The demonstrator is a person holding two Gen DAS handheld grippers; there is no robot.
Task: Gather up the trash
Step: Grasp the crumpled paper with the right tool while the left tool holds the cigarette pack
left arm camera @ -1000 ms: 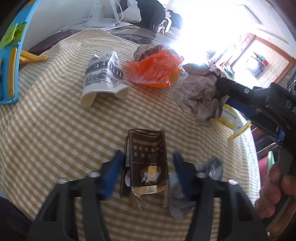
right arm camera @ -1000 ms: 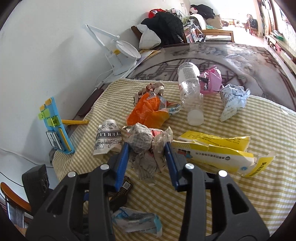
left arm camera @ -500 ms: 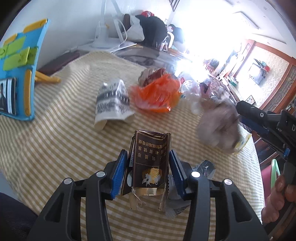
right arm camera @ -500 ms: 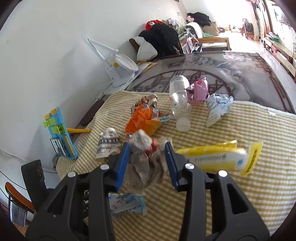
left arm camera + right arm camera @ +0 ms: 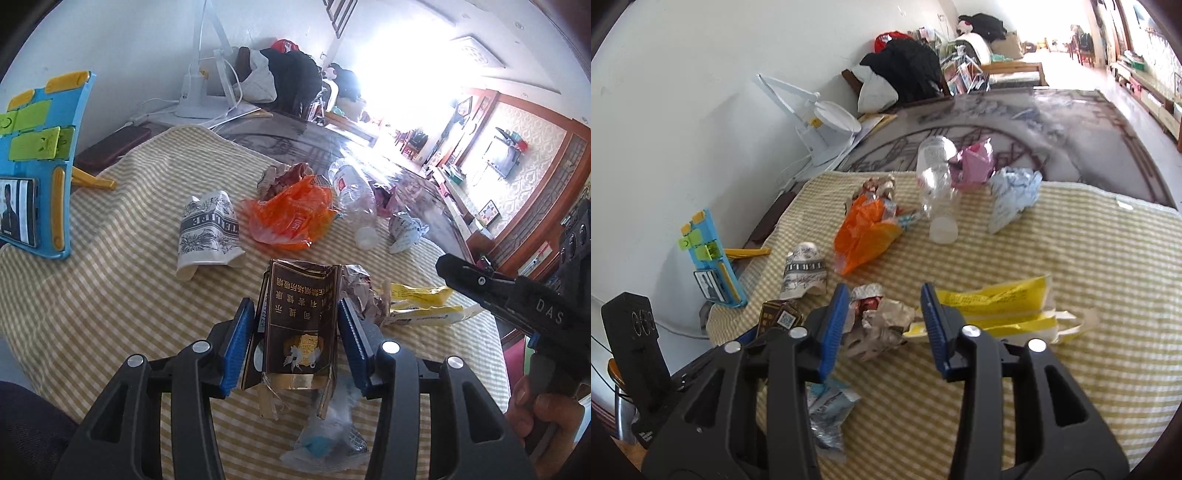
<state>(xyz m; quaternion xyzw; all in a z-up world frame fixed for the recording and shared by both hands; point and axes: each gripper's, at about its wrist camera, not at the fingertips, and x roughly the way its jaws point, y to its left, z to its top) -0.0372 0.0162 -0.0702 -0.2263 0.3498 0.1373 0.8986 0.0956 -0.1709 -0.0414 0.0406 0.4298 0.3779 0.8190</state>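
My left gripper is shut on a brown cigarette pack, held upright a little above the checked cloth. My right gripper has its jaws opening. A crumpled paper wad lies on the cloth between them, with a gap to the right pad. In the left wrist view that wad rests beside a yellow package. A blue-white wrapper lies near the front edge, under the left gripper.
Farther back lie an orange plastic bag, a crushed printed paper cup, a clear bottle, a pink wrapper and a crumpled white paper. A blue phone stand and a white lamp stand at the left.
The right jaws have parted and the paper wad now sits on the cloth near the yellow package. The left gripper has risen with the cigarette pack.
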